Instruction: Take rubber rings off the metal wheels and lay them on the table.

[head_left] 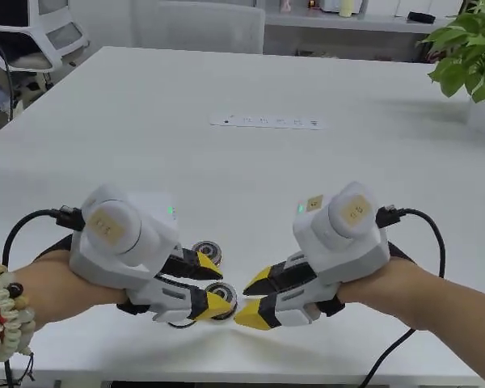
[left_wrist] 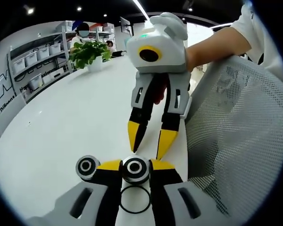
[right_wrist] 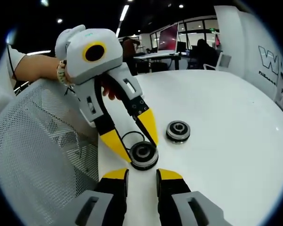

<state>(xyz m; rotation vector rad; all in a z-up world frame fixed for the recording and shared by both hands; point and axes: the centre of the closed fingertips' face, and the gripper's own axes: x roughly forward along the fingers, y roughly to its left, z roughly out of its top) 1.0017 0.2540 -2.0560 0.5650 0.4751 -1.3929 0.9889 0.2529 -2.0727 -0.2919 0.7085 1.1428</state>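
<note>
Table (head_left: 323, 170), white and broad, carries the work close to its near edge. The left gripper (left_wrist: 137, 165) is clamped on a metal wheel (left_wrist: 135, 170). In the left gripper view both yellow tips press the wheel's sides, and the wheel lies flat, down at the table top. A second wheel (left_wrist: 87, 167) lies flat just beyond the held one and a little to its left, apart from it and free of either gripper.

A black rubber ring (left_wrist: 134, 199) lies loose on the table, nearer the person than the held wheel and under the left gripper's jaws. The right gripper view shows it as a thin loop behind that wheel.

The right gripper (right_wrist: 142, 175) faces the left one from the right, its jaws apart with nothing between them and its tips just short of the held wheel. Whether the held wheel wears a ring I cannot tell.

Far across the table lies a white power strip (head_left: 263, 122), and a green plant (head_left: 469, 48) stands at the far right. A grey mesh chair (left_wrist: 236, 141) sits at the near edge, beside the person.
</note>
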